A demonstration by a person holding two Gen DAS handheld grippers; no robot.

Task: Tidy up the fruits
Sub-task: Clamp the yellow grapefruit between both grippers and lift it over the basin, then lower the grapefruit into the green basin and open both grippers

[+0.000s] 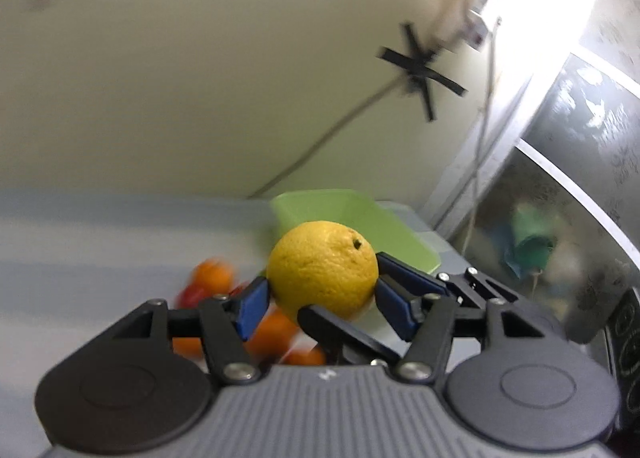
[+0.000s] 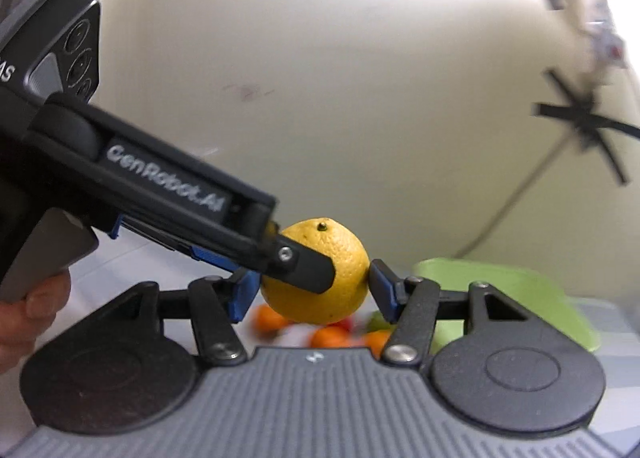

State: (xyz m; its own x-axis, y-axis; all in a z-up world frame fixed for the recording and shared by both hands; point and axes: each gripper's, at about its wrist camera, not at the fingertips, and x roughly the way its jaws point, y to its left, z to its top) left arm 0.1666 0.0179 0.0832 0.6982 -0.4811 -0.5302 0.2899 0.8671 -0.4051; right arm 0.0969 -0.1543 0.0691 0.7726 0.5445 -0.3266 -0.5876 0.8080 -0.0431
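A yellow citrus (image 1: pixel 320 258) hangs in the air above the table. In the left wrist view my left gripper (image 1: pixel 320 288) is shut on it, a blue pad pressed against each side. The right gripper's fingers (image 1: pixel 340 328) reach in from the right, under and beside the fruit. In the right wrist view the same citrus (image 2: pixel 348 290) sits between the pads of my right gripper (image 2: pixel 314 278), which touch its two sides. One of the left gripper's fingers (image 2: pixel 308 268) lies across its front; the other is hidden. Below, blurred oranges (image 1: pixel 212 274) (image 2: pixel 332 336) and a red fruit (image 1: pixel 192 296) lie loose.
A light green bin (image 1: pixel 360 218) (image 2: pixel 520 286) stands on the pale table (image 1: pixel 80 258) behind the fruit, near the cream wall. A glass door (image 1: pixel 580 138) is at the right. A person's hand (image 2: pixel 24 318) holds the left gripper's body.
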